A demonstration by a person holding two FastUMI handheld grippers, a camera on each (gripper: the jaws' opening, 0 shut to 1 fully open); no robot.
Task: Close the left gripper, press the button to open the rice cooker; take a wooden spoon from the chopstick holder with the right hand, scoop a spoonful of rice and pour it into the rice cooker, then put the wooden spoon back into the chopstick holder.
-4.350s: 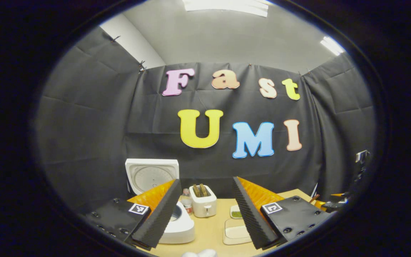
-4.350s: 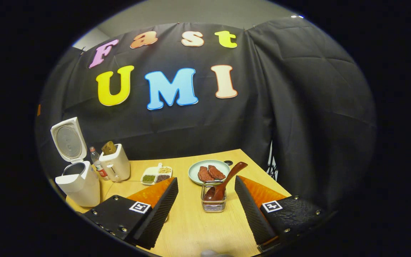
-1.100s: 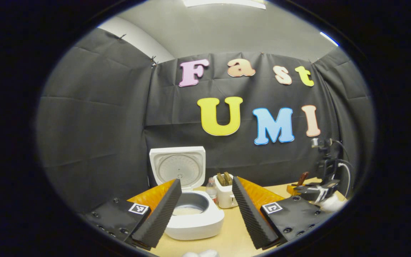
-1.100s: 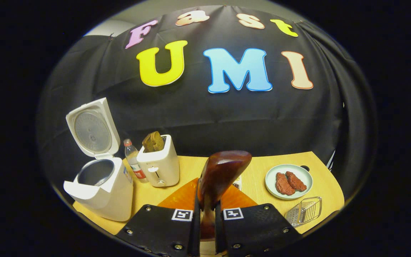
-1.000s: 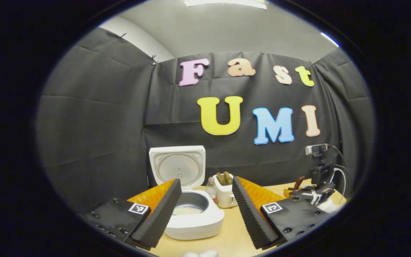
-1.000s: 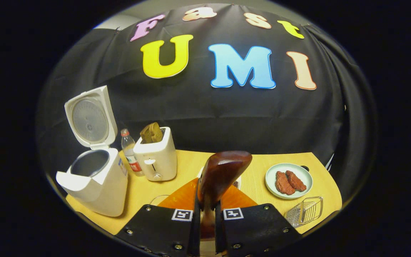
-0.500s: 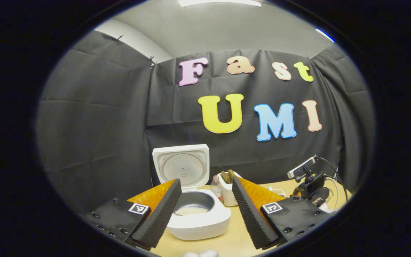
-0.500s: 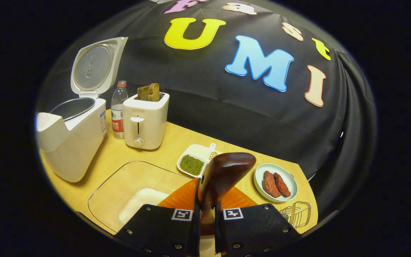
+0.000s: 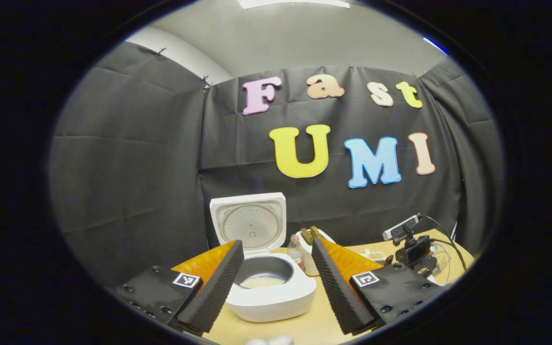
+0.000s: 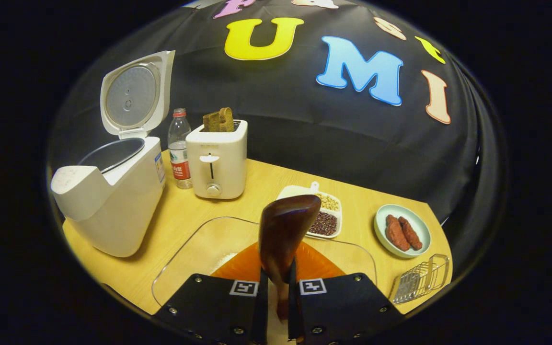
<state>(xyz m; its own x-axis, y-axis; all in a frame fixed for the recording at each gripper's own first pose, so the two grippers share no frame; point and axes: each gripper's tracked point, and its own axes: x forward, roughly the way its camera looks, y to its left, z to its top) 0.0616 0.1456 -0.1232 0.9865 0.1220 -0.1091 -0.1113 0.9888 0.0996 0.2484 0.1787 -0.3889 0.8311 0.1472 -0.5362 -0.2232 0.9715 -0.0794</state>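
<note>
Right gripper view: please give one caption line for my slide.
Right tongs hold wooden spoon above glass tray, rice cooker open.

One rice cooker (image 10: 113, 191), lid raised, stands at the left of the right gripper view, with one water bottle (image 10: 179, 148) and one toaster (image 10: 216, 160) holding two bread slices (image 10: 218, 120) beside it. At centre: one wooden spoon (image 10: 285, 230), one clear tray (image 10: 199, 244) and one divided dish (image 10: 326, 218). At right: one plate (image 10: 419, 227) bearing two pieces of meat (image 10: 400, 232), and one wire holder (image 10: 419, 280) at lower right.
</note>
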